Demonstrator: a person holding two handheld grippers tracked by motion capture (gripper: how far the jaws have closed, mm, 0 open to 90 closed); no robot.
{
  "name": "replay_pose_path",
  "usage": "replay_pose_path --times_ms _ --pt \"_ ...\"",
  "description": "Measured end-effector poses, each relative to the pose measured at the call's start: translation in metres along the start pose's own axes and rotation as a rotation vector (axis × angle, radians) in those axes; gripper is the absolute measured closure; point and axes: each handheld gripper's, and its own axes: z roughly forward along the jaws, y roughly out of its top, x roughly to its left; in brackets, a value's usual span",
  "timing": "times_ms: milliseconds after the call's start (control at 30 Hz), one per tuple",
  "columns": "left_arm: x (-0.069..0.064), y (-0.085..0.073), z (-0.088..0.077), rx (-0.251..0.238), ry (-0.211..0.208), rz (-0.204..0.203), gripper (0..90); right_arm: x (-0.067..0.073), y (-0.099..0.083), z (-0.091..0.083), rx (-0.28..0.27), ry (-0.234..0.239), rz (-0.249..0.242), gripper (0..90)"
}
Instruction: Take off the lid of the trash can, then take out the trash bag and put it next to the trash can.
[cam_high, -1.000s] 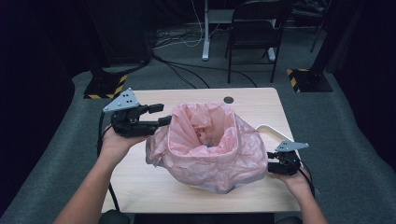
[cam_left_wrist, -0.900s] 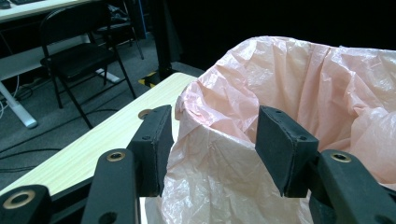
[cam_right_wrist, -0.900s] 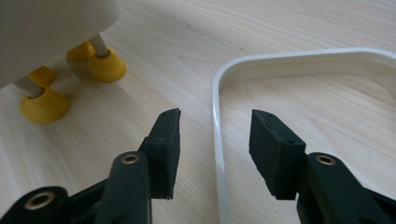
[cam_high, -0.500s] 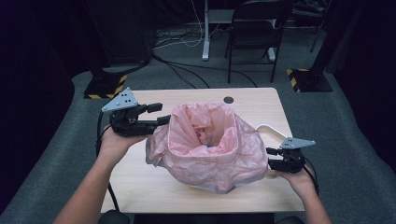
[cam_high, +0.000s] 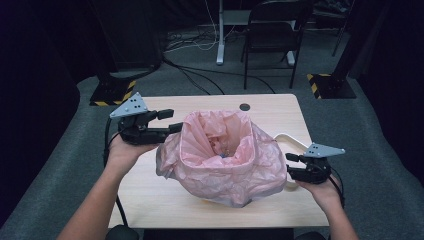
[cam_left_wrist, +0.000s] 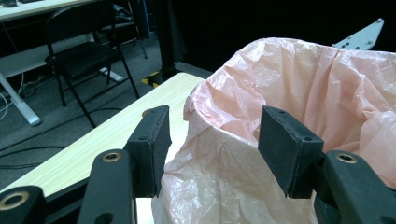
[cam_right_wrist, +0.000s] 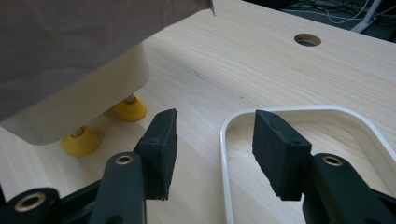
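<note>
High view: a pink plastic bag lines a bin in the middle of the wooden table, its mouth standing open and upward.
Bag contents: something small and bluish lies at the bottom, too small to identify.
Bag rim: crumpled and folded outward over the bin's edge, hanging loosely down the sides nearly to the tabletop.
Bin: in the right gripper view a cream-white bin body shows under the overhanging bag; it stands on yellow round feet resting on the table.
White frame: a white rounded-rectangle hoop lies flat on the table just right of the bag; bare wood shows inside it.
Left gripper: held at the bag's left upper edge; in the left gripper view the folded rim of the bag sits between the two pads, which stand apart without pressing it, so it is released.
Right gripper: held low beside the bag's right flank, above the white frame; its jaws have just been opening, and in the right gripper view they straddle the frame's near curved end with nothing gripped.
Table hole: a round cable hole sits near the far edge, beyond the bag.
</note>
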Motion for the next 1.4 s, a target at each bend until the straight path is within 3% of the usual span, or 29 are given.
replay_pose_path --times_ms 167,633,1067,1400 --pt "0.0 0.002 0.003 0.004 -0.002 0.001 43.3 0.002 0.005 -0.007 0.015 0.002 -0.013 47.6" --pt "0.004 0.005 0.02 0.029 -0.013 -0.011 42.9 0.004 0.022 -0.027 -0.013 -0.01 -0.035 47.3" --pt "0.011 0.006 0.044 0.069 -0.032 -0.034 44.0 0.009 0.032 -0.041 -0.039 -0.015 -0.068 47.2" --pt "0.014 0.006 0.055 0.089 -0.066 -0.035 52.9 0.016 0.036 -0.051 -0.059 -0.021 -0.086 47.3"
